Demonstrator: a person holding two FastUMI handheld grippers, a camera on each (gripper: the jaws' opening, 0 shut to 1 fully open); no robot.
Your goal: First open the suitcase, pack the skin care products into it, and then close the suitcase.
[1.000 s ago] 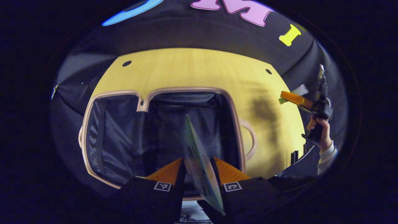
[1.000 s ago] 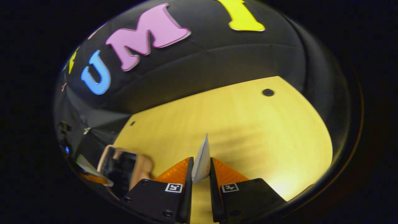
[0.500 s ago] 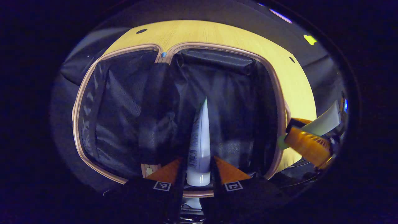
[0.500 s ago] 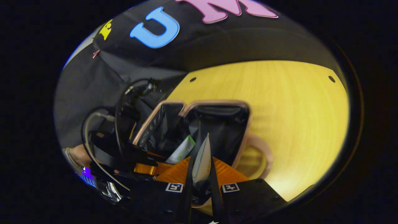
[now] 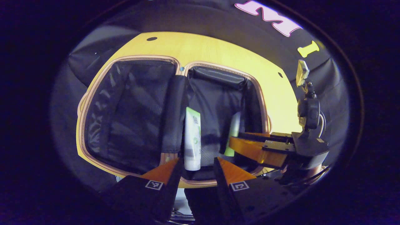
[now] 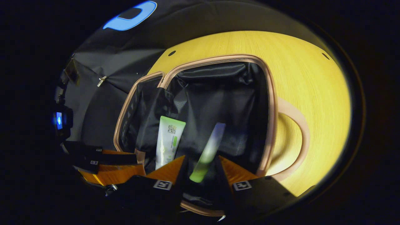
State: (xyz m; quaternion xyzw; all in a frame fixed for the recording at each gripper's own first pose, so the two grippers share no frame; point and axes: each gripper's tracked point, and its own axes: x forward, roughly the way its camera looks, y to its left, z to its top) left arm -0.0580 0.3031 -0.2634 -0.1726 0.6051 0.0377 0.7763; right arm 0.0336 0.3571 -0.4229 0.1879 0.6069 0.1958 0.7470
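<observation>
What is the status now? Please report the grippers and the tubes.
Left gripper open, right gripper open. Suitcase open on table. White tube and green-capped tube inside the right half. Nothing blocking.

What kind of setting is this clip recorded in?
Most likely a staged recording booth, not a home: a bare yellow wooden tabletop, black cloth walls, and one open tan-trimmed suitcase as prop.

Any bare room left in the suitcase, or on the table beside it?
Free: the suitcase's left half, and the table right of the handle. Crowded: the right half's near end, holding the white tube, green-capped tube, and both tongs.
</observation>
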